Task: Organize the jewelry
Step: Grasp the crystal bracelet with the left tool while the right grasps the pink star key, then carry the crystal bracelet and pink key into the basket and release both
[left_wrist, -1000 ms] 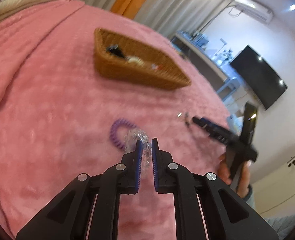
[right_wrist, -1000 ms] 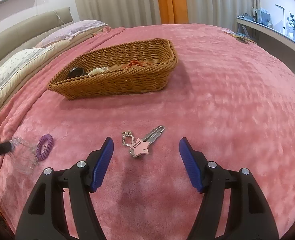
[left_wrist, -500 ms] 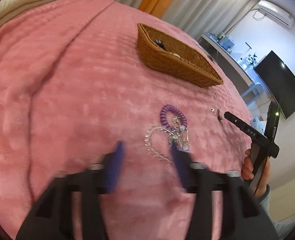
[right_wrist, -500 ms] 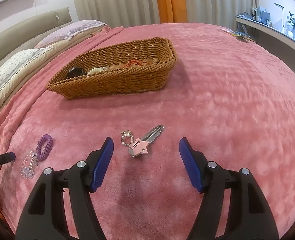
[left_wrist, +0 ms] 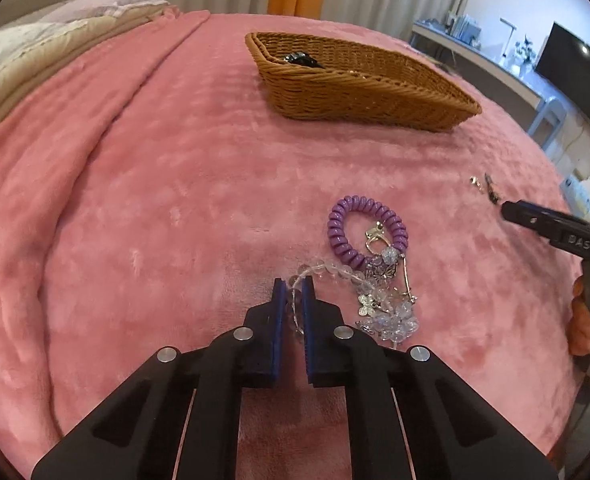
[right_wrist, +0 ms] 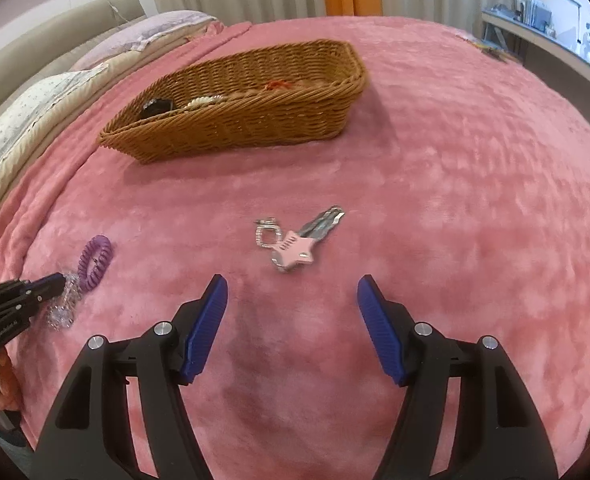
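Left wrist view: at lower centre of the frame, the left gripper [left_wrist: 293, 286] pinches its blue pads onto a strand of the clear bead bracelet [left_wrist: 337, 273], whose butterfly charms and crystal cluster trail to the right on the pink blanket [left_wrist: 135, 200]. Touching those charms, a purple coil bracelet [left_wrist: 365, 230] lies just above and right of the fingertips. A wicker basket [left_wrist: 359, 92] sits well apart at upper centre, a black item inside it. Right wrist view: the right gripper [right_wrist: 291, 320] hovers at lower centre with its blue pads spread wide, holding nothing. Just above it, at frame centre, lies a pink star hair clip [right_wrist: 295, 250] beside a small silver square charm [right_wrist: 267, 234]. The basket occupies the upper left, and the left gripper appears at the far left edge.
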{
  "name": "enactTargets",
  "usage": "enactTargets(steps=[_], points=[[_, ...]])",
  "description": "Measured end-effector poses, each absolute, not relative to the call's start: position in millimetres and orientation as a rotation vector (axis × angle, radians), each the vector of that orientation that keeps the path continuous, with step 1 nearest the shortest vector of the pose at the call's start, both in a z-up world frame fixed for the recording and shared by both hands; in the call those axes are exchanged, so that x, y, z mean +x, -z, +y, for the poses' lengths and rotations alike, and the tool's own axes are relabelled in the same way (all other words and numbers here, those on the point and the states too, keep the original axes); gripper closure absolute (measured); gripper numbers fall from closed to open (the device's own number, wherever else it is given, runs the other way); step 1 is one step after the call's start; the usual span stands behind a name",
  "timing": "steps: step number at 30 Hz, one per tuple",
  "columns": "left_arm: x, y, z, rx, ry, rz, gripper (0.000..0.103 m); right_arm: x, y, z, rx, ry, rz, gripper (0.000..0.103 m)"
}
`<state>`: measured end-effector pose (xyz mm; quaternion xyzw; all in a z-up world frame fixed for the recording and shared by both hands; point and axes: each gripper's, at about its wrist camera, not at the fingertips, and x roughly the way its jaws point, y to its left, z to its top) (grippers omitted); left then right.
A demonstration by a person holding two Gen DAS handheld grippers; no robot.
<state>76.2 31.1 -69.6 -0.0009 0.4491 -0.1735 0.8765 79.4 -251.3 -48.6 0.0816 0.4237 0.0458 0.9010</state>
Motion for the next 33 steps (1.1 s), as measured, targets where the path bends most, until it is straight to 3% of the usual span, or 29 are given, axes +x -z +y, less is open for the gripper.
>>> enactTargets(steps=[10, 24, 28, 33], points=[[74.4, 69.8, 29.6, -0.017, 0.389, 0.924, 0.097, 100.7, 50.7, -250.4, 0.147, -0.056, 0.886, 0.082], [70.2, 56.9, 67.5, -0.128, 0.395, 0.908, 0.097, 37.9, 51.9, -251.9, -0.053, -0.193, 0.901, 0.080], [71.0, 57.1, 70.3, -0.141, 0.404, 0.910, 0.097, 31.2, 53.5, -256.6, 0.018, -0.156, 0.912, 0.056], [67.5, 49.3, 82.1, -0.212, 0.460, 0.876, 0.097, 29.8, 54.6, -249.2, 0.063, -0.086, 0.902, 0.056]])
